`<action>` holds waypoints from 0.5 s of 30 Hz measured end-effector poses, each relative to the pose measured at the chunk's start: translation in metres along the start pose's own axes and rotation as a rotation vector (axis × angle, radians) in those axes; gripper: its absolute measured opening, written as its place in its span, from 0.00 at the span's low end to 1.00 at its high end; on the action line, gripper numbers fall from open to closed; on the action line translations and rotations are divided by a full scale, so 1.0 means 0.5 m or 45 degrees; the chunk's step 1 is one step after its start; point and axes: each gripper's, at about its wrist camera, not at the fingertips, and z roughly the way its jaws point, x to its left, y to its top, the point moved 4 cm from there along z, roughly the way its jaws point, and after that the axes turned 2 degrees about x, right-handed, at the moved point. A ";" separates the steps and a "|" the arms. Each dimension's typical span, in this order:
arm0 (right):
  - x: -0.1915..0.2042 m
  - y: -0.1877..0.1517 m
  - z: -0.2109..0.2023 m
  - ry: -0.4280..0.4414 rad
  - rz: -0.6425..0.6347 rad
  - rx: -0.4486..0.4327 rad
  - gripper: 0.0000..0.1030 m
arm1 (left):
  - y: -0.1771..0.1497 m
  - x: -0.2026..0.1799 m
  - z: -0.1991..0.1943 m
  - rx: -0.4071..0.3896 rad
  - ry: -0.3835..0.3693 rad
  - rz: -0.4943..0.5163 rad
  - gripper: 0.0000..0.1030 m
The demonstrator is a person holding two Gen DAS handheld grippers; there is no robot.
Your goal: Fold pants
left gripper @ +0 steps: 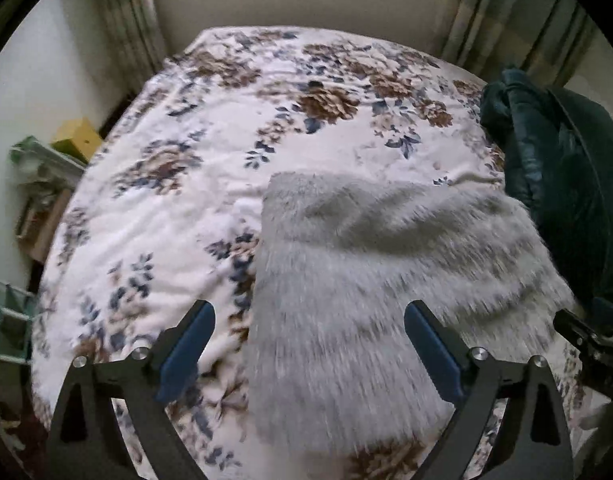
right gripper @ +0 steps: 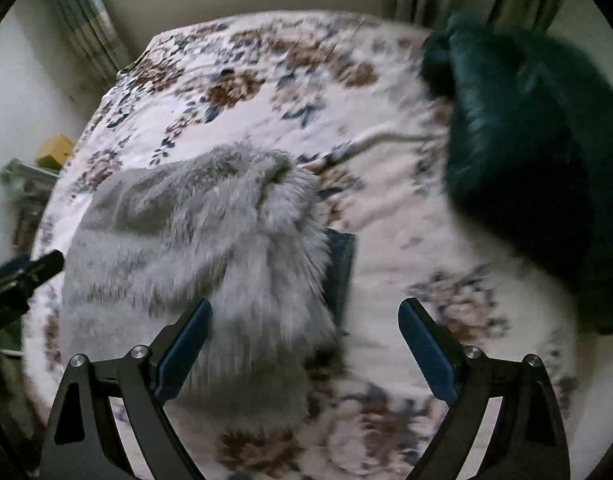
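The fluffy grey pants (left gripper: 366, 280) lie folded in a rough rectangle on the floral bedspread (left gripper: 210, 128). My left gripper (left gripper: 309, 324) is open and empty, hovering above the near part of the pants. In the right wrist view the pants (right gripper: 210, 248) lie left of centre, with a dark blue piece (right gripper: 340, 268) showing under their right edge. My right gripper (right gripper: 305, 320) is open and empty above their right edge. The view is blurred by motion. Each gripper's black body shows at the other view's edge (left gripper: 586, 344) (right gripper: 18, 280).
A dark green puffy garment (left gripper: 558, 184) is heaped on the bed's right side; it also shows in the right wrist view (right gripper: 526, 168). A wire rack (left gripper: 38, 184) with a yellow box (left gripper: 76, 140) stands left of the bed. Curtains (left gripper: 506, 12) hang behind.
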 end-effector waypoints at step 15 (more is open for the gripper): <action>-0.038 -0.245 -0.403 -0.049 0.014 -0.248 0.93 | -0.216 -0.068 -0.321 -0.156 0.039 -0.005 0.94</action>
